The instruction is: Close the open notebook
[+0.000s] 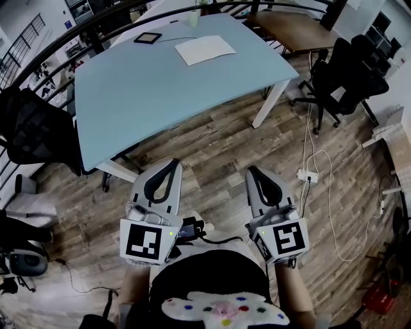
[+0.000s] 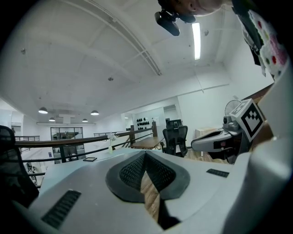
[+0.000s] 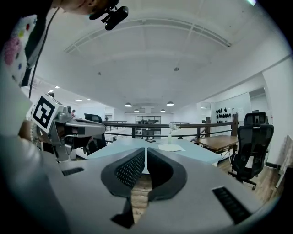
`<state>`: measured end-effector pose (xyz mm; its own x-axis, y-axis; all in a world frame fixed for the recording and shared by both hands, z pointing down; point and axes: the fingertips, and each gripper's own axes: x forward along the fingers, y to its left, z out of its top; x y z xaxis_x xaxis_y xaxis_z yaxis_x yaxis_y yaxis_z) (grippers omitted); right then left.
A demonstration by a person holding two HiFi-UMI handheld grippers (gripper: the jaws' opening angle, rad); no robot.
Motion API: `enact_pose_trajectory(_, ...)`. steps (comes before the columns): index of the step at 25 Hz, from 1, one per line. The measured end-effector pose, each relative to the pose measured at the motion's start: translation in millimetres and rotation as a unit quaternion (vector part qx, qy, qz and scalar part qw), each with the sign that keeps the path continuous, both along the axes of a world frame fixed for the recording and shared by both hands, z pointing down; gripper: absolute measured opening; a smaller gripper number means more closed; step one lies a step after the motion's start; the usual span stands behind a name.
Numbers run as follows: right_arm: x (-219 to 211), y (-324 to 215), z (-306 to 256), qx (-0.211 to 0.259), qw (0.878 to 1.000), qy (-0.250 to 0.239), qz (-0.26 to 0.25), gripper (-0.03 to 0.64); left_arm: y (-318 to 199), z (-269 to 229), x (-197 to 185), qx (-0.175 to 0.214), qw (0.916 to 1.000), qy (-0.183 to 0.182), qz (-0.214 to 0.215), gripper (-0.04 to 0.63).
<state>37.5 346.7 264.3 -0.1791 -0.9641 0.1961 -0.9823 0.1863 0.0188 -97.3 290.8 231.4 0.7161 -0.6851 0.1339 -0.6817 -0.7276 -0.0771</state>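
Observation:
The open notebook [image 1: 205, 49] lies flat with white pages up, on the far half of a light blue table [image 1: 160, 96]. In the right gripper view the notebook [image 3: 171, 147] shows small, far beyond the jaws. Both grippers hang over the wooden floor, well short of the table's near edge. My left gripper [image 1: 171, 164] is shut, its jaws meeting at the tips with nothing between them, as the left gripper view [image 2: 145, 153] also shows. Beside it, my right gripper [image 1: 252, 171] is shut and empty too, its tips [image 3: 145, 150] pointing at the table.
A small black tablet [image 1: 148, 38] and a pale vase [image 1: 192, 19] sit on the table behind the notebook. Black office chairs stand at the left [image 1: 29, 132] and right [image 1: 343, 77]. A power strip [image 1: 307, 175] with cables lies on the floor at the right. A railing [image 1: 96, 19] runs behind.

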Motion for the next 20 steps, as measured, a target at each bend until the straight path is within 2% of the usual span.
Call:
enact_pose_trajectory(6, 10, 0, -15, 0.026, 1.0, -0.009, 0.013, 0.041, 0, -1, 13, 0.005, 0.9999, 0.005, 0.008, 0.017)
enact_pose_trajectory(12, 22, -3, -3, 0.005, 1.0, 0.004, 0.015, 0.041, -15, -6, 20, 0.01, 0.9998, 0.017, 0.004, 0.017)
enact_pose_trajectory(20, 35, -38, 2, 0.005, 0.999, 0.005, 0.033, 0.041, -53, -2, 30, 0.011, 0.9996, 0.022, 0.011, 0.017)
